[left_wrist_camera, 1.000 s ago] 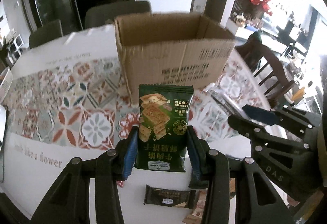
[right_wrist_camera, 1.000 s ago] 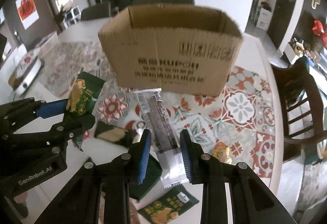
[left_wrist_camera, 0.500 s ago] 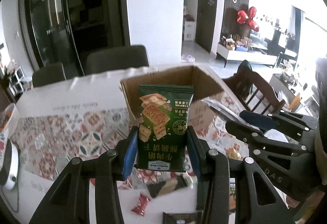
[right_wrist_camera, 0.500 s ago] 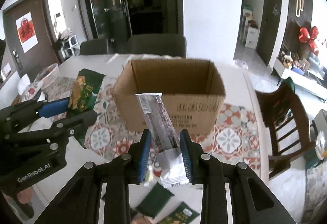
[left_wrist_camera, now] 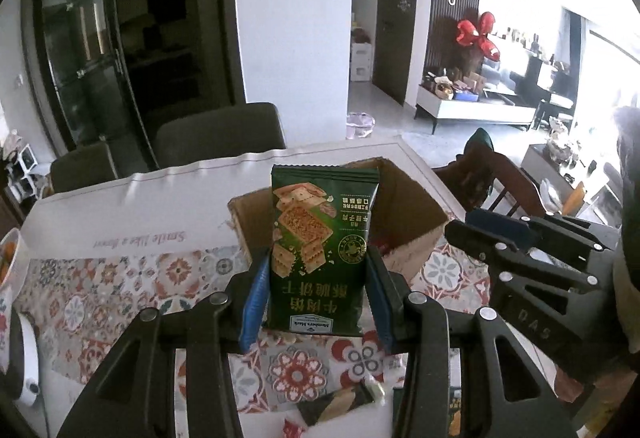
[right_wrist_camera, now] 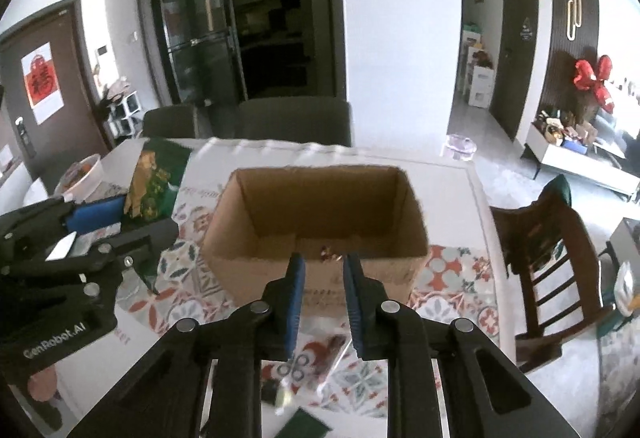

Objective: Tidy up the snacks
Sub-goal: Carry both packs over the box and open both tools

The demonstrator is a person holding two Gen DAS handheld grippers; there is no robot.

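Note:
A green cracker packet (left_wrist_camera: 320, 250) stands upright between the blue pads of my left gripper (left_wrist_camera: 316, 278), which is shut on it. Behind and below the packet the open cardboard box (left_wrist_camera: 408, 206) sits on the patterned tablecloth. My right gripper (right_wrist_camera: 324, 266) hangs above the box's near wall (right_wrist_camera: 248, 266). Its jaws are closing with a narrow gap and nothing between them. A pale blurred wrapper (right_wrist_camera: 288, 386) shows below the fingers, over the table. In the right wrist view the left gripper (right_wrist_camera: 120, 218) holds the green packet (right_wrist_camera: 156, 178) at the left. The right gripper (left_wrist_camera: 480, 226) appears at the left wrist view's right.
Loose snacks (left_wrist_camera: 340, 402) lie on the table near the front edge, one of them a dark green packet (right_wrist_camera: 304, 422). A wooden chair (right_wrist_camera: 552, 258) stands at the table's right, and grey chairs (right_wrist_camera: 296, 118) at the far side. A bowl (right_wrist_camera: 84, 170) sits far left.
Both grippers have risen, so the box's inside now shows from above. The silver bar has left the right gripper, and its jaws stand closer together. The left still holds the green packet.

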